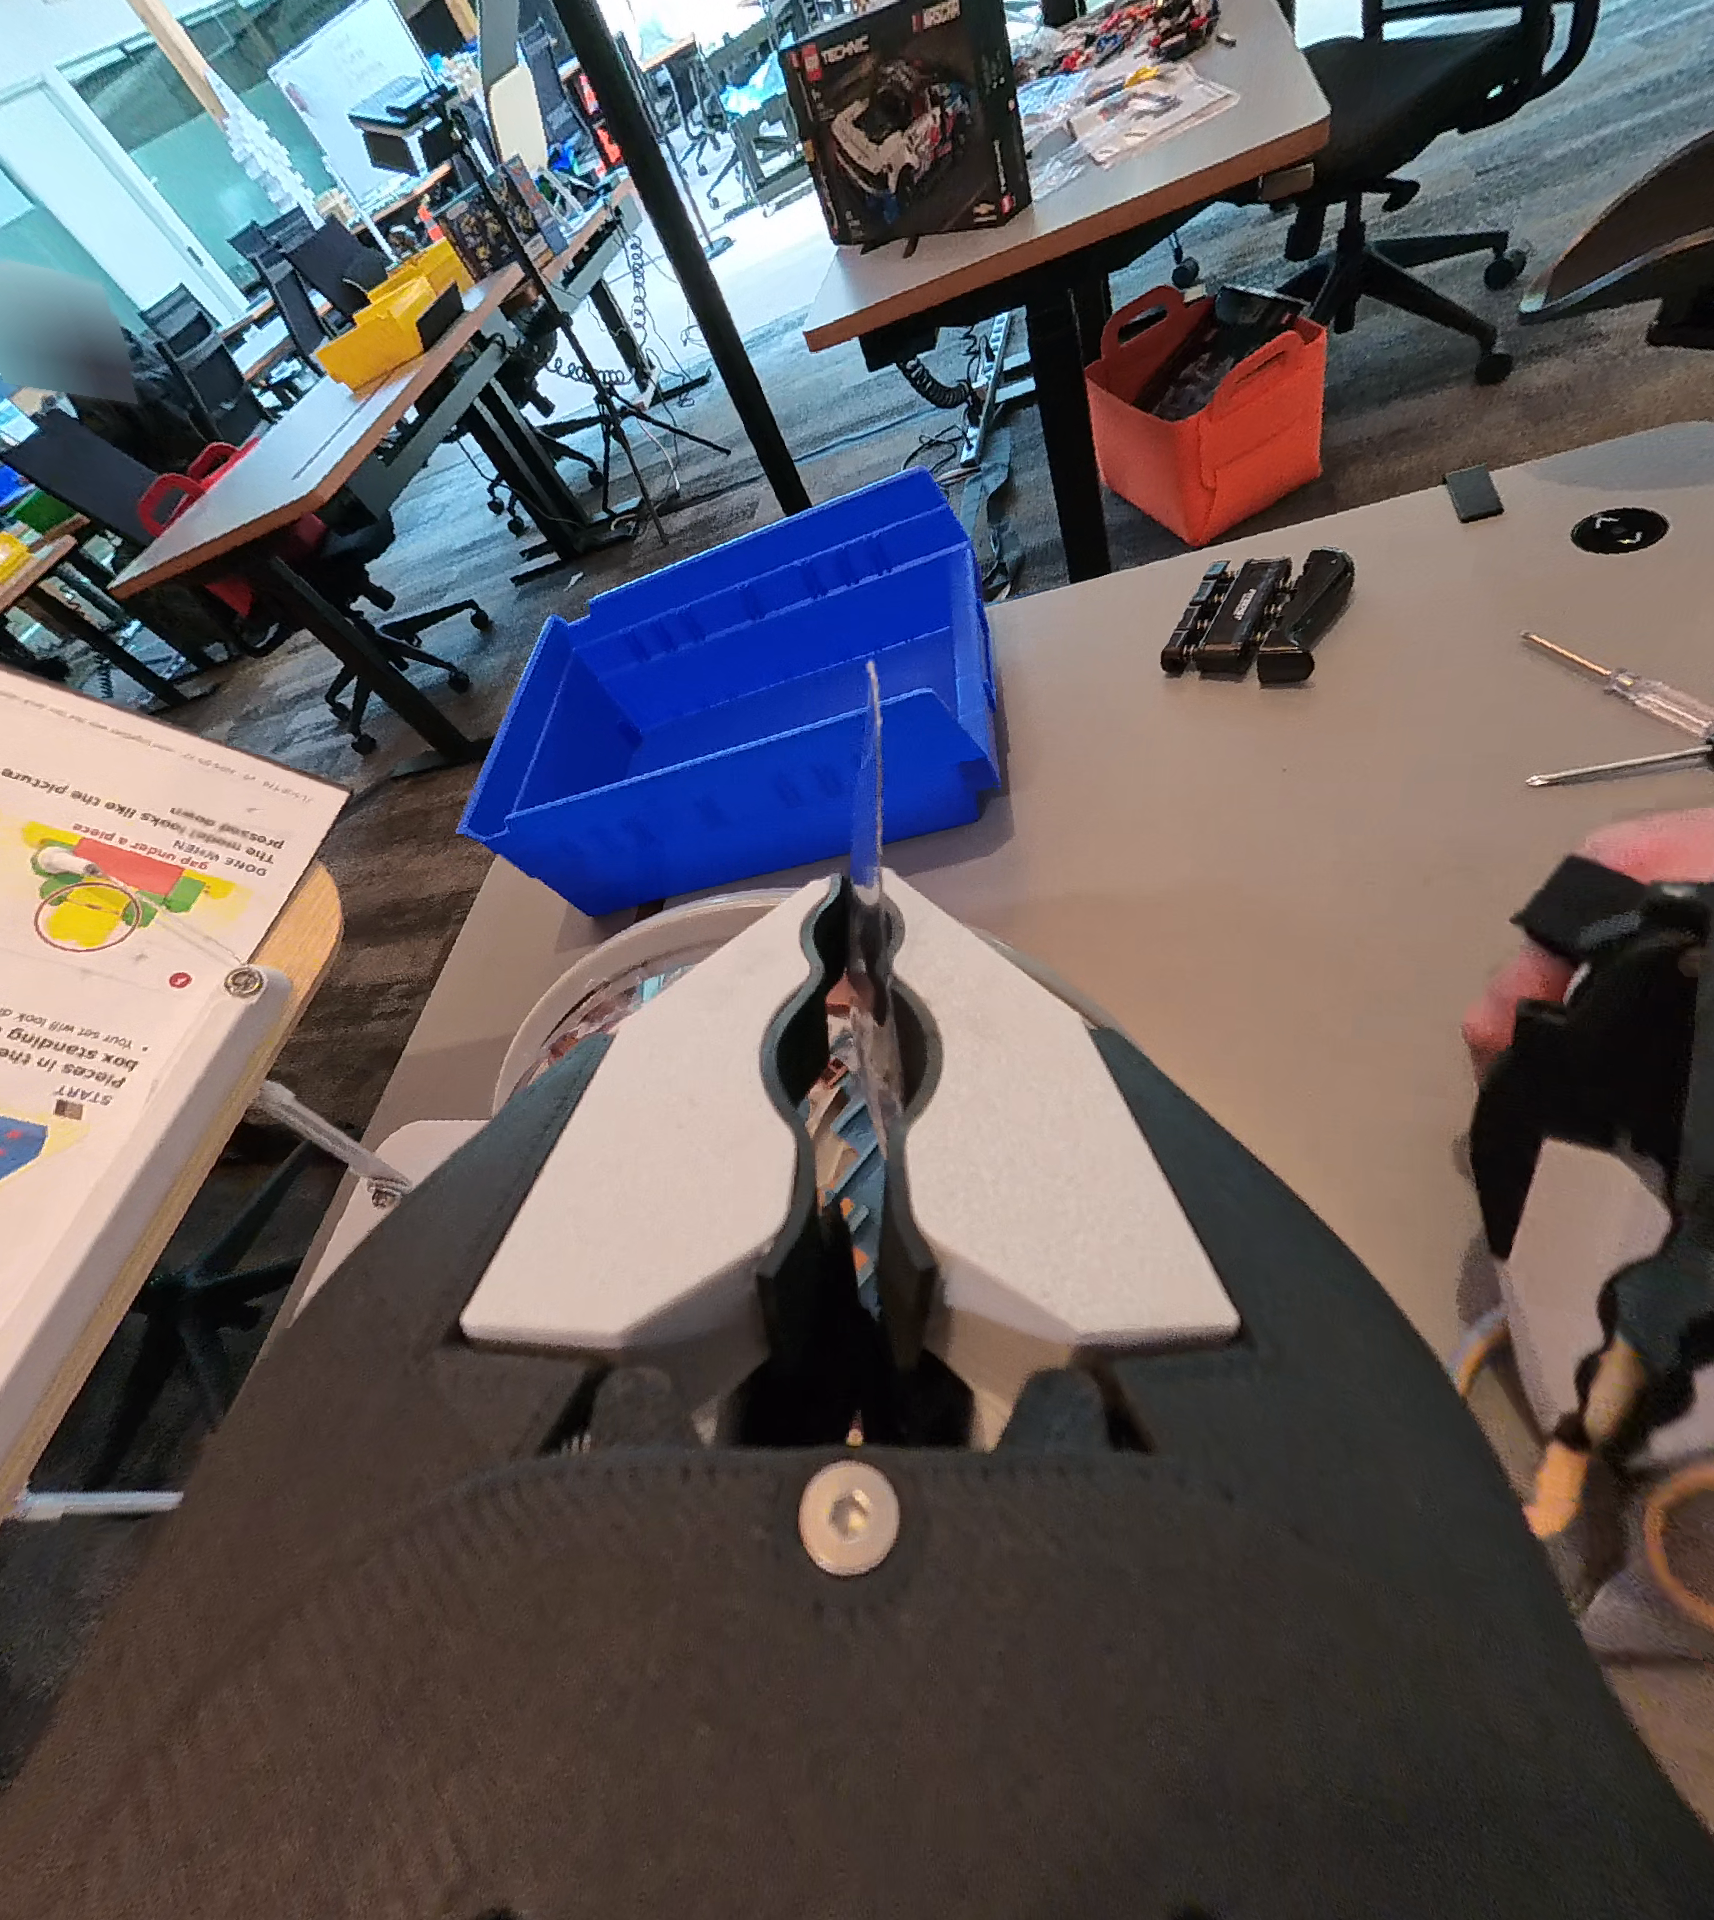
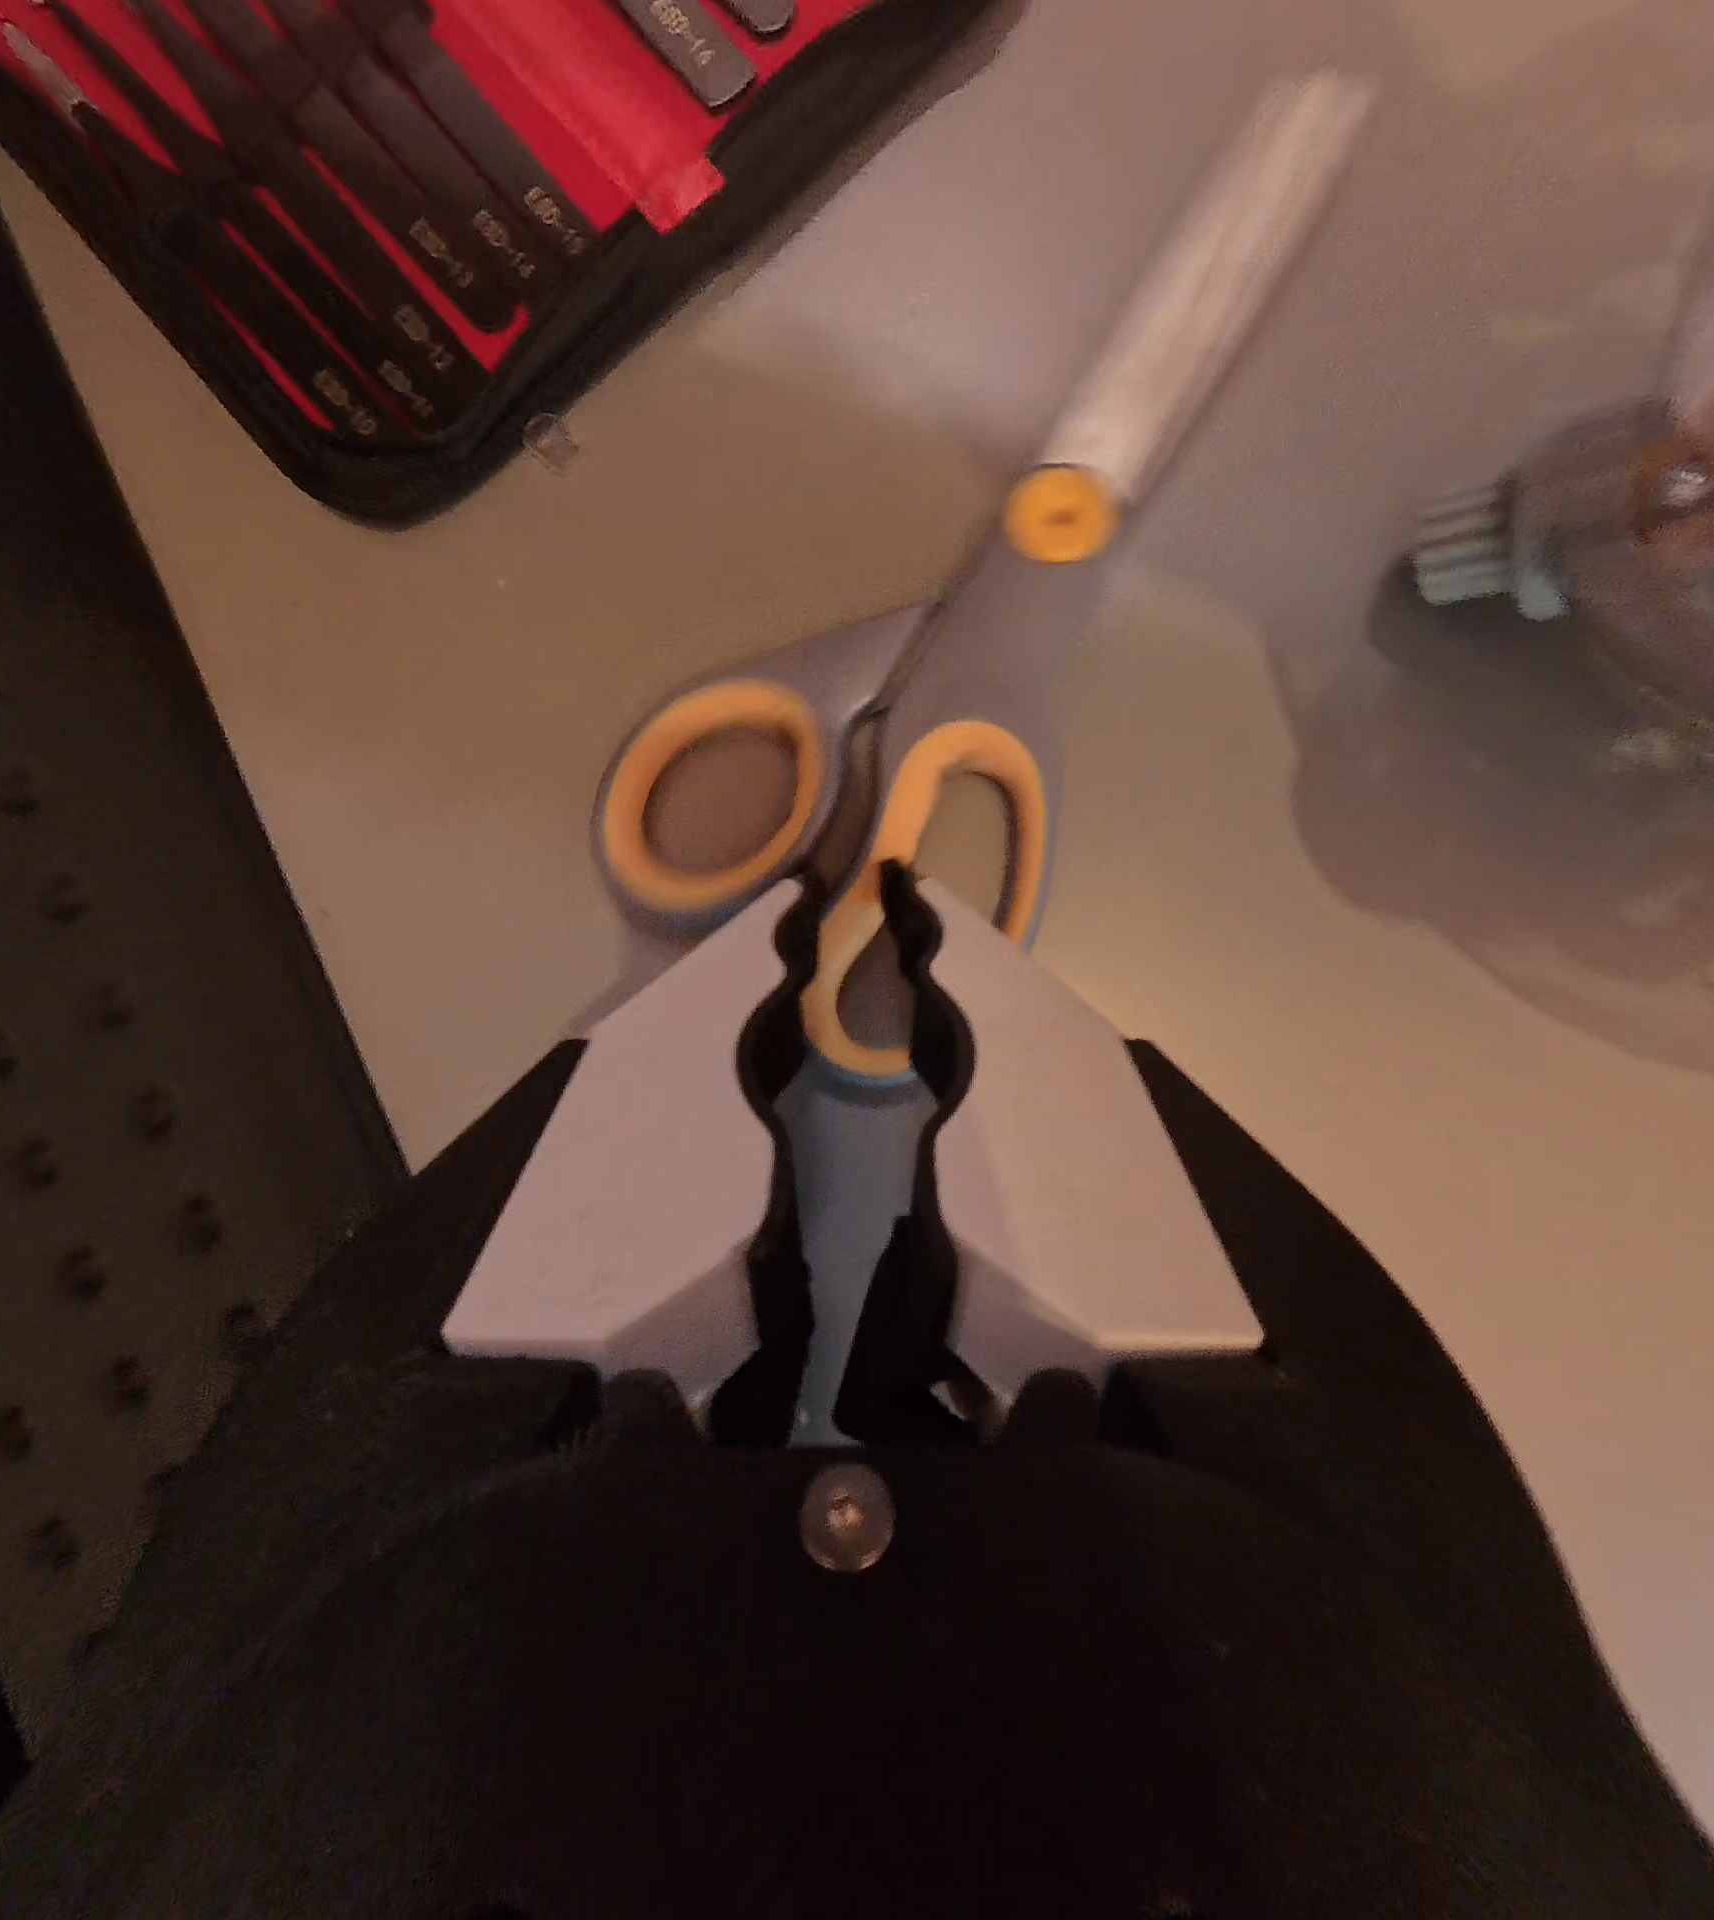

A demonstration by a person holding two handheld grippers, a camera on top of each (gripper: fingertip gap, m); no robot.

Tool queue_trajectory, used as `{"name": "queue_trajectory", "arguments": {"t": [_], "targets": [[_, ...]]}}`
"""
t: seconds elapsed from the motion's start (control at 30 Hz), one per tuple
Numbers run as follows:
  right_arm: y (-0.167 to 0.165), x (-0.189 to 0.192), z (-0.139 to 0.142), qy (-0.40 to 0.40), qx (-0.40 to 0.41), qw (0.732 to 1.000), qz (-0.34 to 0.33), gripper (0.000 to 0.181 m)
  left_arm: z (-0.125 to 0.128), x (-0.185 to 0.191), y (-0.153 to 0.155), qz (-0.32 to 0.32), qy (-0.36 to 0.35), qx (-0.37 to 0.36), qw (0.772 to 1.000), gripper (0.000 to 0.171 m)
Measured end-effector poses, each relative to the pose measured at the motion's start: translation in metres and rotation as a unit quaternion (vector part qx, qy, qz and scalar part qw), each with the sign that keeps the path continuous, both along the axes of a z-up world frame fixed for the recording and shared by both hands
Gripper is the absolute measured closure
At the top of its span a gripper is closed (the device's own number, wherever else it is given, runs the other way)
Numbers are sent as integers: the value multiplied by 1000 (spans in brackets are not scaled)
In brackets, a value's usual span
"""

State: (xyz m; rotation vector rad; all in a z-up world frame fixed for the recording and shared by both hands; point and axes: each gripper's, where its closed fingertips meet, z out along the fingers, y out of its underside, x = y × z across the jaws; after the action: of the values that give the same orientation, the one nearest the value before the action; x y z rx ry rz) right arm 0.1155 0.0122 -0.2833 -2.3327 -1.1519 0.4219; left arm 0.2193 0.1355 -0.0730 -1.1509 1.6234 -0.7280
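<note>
Jaws of the left gripper (image 1: 858, 914) are pressed together on a thin card (image 1: 871, 790) that stands edge-on above the surface (image 1: 1248, 883), with a blue bin (image 1: 749, 717) just beyond it and a black tool set (image 1: 1253, 615) to the bin's right. Jaws of the right gripper (image 2: 853, 883) sit narrow around one yellow-lined loop of the scissors (image 2: 946, 665), which lie on the surface near a red-lined case (image 2: 437, 197), their blades under a white sleeve

Left view bright, daylit, sharp — right view dim, warm-tinted, blurred, edges bowed
</note>
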Motion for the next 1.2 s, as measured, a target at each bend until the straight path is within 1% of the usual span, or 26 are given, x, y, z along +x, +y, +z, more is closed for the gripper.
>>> {"name": "queue_trajectory", "arguments": {"t": [0.03,0.1,0.17,0.27,0.33,0.37,0.43,0.53,0.6,0.63,0.67,0.7,0.73,0.8,0.87,1.0,1.2], "targets": [[-4,8,1,-7,-4,1000,12,176,1,-3,1,-2,-2,-5,1000,171],[-12,22,2,-26,-7,999,40,176,1,-8,2,-10,-5,-17,1000,171],[-15,37,2,-36,-10,999,40,177,2,-12,3,-11,-9,-19,1000,171],[-16,49,15,-21,2,999,36,178,2,-17,3,-18,-8,-23,1000,171],[-21,51,28,-12,19,998,64,166,2,-18,0,-25,-9,-28,999,171],[-25,53,32,-11,25,996,82,157,2,-18,-2,-29,-8,-29,999,171],[-29,58,32,-23,20,995,94,150,1,-18,-5,-33,-3,-27,999,171],[-24,50,24,-9,-2,998,68,140,0,-16,-9,-38,2,-26,999,171],[-18,49,8,-32,-16,999,37,134,-1,-16,-12,-42,5,-27,999,171],[-19,50,-2,-47,-27,998,28,134,-1,-16,-13,-45,6,-28,999,171],[-19,46,-6,-41,-23,998,27,135,-2,-17,-15,-49,8,-28,998,171],[-17,40,-5,-24,-12,999,27,149,-2,-17,-16,-51,10,-27,998,171],[-17,37,-6,-21,-10,999,27,155,-2,-17,-17,-55,12,-30,998,171],[-18,38,-6,-32,-5,999,36,160,-3,-18,-21,-67,19,-34,997,171],[-18,39,-4,-28,-3,999,39,160,-4,-19,-24,-78,26,-38,996,171],[-33,46,15,3,-1,998,68,160,-5,-20,-31,-102,32,-42,993,171],[-54,89,61,26,17,996,81,160,-11,-17,-47,-157,58,-59,984,171]]}}
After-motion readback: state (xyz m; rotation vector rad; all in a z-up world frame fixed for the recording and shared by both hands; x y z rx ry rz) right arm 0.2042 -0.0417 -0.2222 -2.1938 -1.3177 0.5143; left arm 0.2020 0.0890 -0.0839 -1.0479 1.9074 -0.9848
